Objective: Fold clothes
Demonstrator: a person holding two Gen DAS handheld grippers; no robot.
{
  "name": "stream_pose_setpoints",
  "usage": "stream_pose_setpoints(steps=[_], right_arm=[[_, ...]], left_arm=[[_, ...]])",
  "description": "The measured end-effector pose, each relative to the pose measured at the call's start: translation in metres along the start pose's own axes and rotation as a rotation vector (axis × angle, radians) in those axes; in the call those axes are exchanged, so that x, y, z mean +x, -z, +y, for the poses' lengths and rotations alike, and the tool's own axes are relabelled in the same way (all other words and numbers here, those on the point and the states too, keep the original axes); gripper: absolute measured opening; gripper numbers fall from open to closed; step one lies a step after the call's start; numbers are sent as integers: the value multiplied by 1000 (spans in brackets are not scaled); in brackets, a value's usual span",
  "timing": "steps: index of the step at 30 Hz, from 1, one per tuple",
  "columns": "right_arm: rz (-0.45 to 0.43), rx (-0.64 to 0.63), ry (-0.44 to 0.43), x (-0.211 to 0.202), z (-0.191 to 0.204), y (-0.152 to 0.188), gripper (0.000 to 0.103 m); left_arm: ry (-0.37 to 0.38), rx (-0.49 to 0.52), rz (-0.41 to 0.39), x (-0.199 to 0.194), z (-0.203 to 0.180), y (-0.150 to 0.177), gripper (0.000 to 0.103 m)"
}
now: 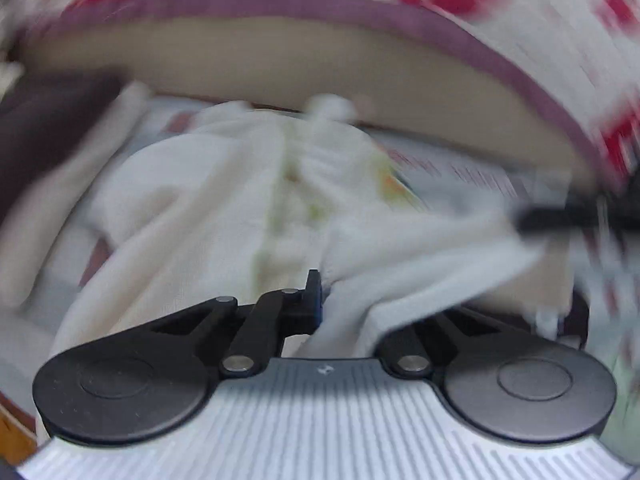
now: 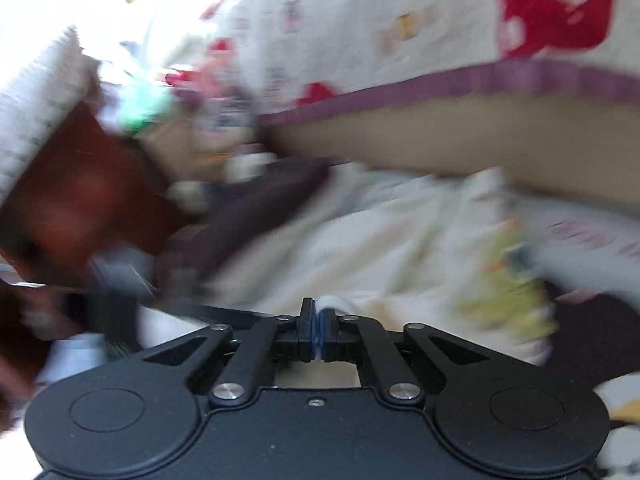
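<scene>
Both grippers clamped on the white garment (image 1: pixel 224 200): left gripper (image 1: pixel 320 300), right gripper (image 2: pixel 318 316). Thin pinches; a sharp tug could slip cloth out.

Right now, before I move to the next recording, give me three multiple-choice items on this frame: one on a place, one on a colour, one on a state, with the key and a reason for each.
1. Where does the cream garment lie relative to the blanket's purple trim in the left wrist view?
A. Below it, nearer the camera
B. Above it
C. Wrapped around it

2. What colour are the large patches on the white patterned blanket?
A. Blue
B. Red
C. Black

3. How does the right gripper stand?
A. Wide open, nothing near it
B. Shut on a wooden block
C. Closed, with a bit of pale cloth at its tips

Key: 1 A, the garment fills the middle of the view, under the trim. 2 B, red shapes show on the blanket in both views. 3 C, the blue pads nearly meet and pale fabric sits at the tips.
</scene>
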State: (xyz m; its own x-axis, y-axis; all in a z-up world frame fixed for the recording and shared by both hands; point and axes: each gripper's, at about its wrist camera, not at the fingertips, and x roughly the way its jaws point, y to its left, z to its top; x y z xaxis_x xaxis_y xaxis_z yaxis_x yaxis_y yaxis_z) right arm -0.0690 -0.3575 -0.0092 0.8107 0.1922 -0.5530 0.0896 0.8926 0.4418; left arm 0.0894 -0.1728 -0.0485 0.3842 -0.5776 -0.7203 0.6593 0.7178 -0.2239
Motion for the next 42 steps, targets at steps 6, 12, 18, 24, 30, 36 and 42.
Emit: stream_pose_setpoints(steps=[6,12,18,24,30,36,42], right_arm=[[-100,116,170,9,-33,19,41],[70,69,259,56,-41,49,41],[172,66,213,94,-38,61,46],[175,219,257,143,-45,59,62],[130,194,337,177,-29,67,68],[0,69,315,162,-21,79,7],[-83,-135,554,68,-19,65,6]], left_arm=[[-314,-181,-287,-31,84,-26,5],[-588,-275,-405,-62,163,-4,2],[-581,-302,-408,-57,174,2,2],[-588,-270,-435,-56,167,3,2],[-480,-258,-381,-43,163,6,2],[-484,-266,-428,-50,167,4,2],[-385,-242,-450,-58,155,4,2]])
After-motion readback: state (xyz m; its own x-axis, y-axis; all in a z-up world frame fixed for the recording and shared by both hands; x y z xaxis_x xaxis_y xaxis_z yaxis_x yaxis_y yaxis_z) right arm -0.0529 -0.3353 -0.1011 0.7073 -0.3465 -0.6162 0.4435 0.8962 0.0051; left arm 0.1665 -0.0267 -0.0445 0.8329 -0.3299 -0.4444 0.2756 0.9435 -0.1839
